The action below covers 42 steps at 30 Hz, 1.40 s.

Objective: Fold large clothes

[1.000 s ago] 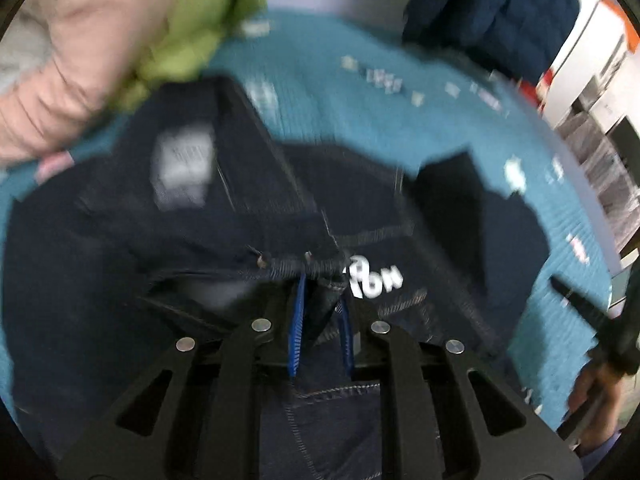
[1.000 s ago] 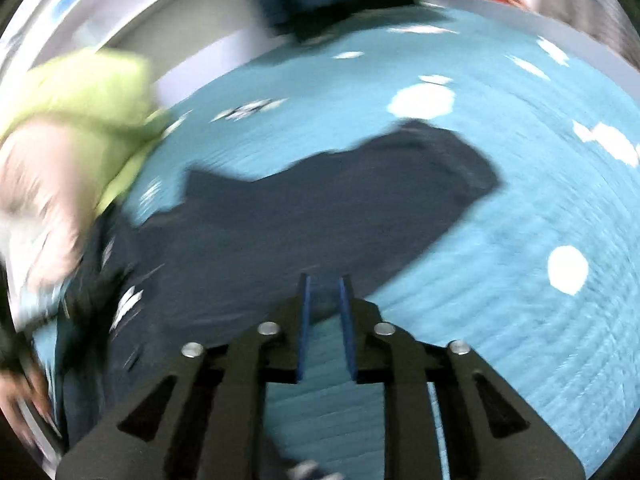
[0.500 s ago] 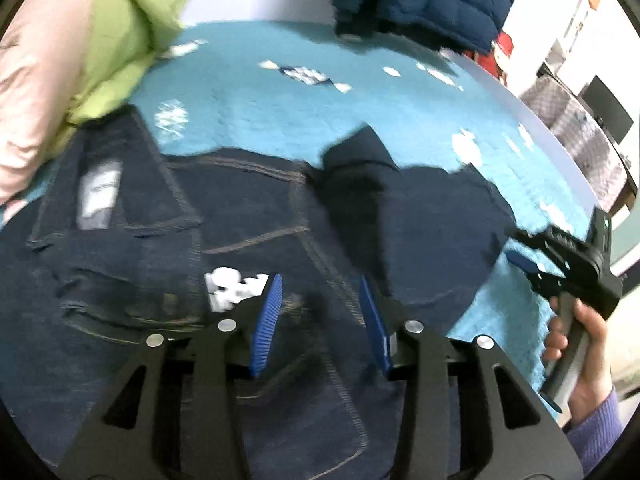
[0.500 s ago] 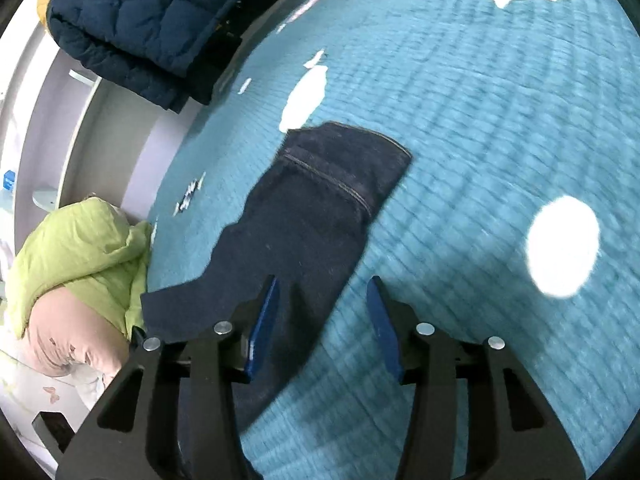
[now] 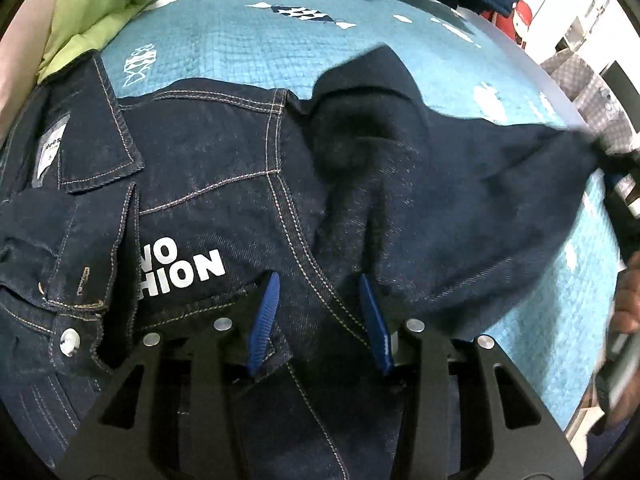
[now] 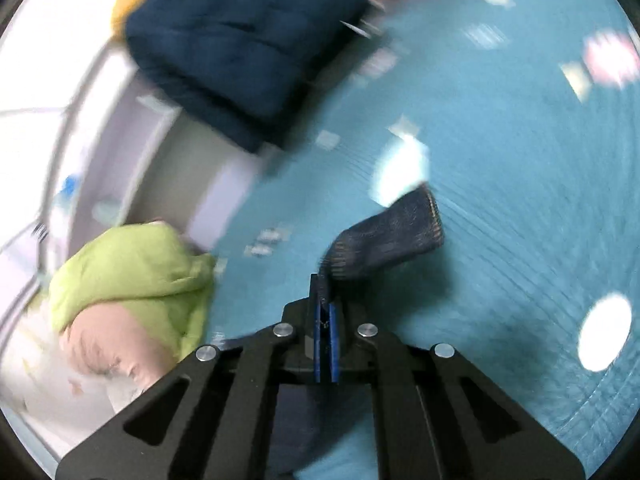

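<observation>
A dark denim jacket with white lettering lies on the teal bedspread, collar at the left. My left gripper is open, its blue fingers low over the jacket's shoulder seam, holding nothing. The jacket's sleeve stretches to the right, where my right gripper grips its end. In the right wrist view my right gripper is shut on the sleeve cuff, which is lifted above the bedspread.
A lime green and pink padded coat lies at the left, also in the left wrist view. A navy puffer jacket lies at the far edge of the bed. A pale wall borders the bed.
My right gripper has shut on the sleeve cuff and lifted it, pulling the sleeve out to the right. My left gripper, which let go a second ago, stays open over the jacket.
</observation>
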Each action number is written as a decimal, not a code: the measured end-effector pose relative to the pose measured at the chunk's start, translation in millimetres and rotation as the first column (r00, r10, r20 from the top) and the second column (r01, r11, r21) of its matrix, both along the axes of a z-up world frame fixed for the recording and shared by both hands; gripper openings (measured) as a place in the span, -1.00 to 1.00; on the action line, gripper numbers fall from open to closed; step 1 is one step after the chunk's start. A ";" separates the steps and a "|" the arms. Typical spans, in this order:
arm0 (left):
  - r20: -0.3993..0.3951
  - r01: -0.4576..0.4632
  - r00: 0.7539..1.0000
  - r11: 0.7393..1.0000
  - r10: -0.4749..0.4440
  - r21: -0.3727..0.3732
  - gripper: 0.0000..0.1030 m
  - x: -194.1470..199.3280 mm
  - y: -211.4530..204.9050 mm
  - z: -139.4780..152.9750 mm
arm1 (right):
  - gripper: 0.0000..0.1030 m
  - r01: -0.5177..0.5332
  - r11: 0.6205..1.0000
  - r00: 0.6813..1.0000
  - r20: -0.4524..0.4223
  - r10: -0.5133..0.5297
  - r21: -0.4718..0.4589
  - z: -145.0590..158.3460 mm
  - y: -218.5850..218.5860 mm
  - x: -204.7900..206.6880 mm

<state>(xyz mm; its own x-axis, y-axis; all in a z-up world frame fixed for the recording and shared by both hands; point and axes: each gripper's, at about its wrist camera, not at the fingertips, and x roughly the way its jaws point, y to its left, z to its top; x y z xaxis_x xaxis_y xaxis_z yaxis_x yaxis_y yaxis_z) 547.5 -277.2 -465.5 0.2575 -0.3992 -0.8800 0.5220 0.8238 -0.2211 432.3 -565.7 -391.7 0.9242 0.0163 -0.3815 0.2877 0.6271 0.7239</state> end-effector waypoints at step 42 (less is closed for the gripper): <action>-0.007 -0.332 0.942 0.934 0.334 -0.132 0.26 -3.9 275.5 71.4 | -0.14 -0.505 0.860 0.816 -0.365 0.447 -0.074 -24.9 288.8 77.7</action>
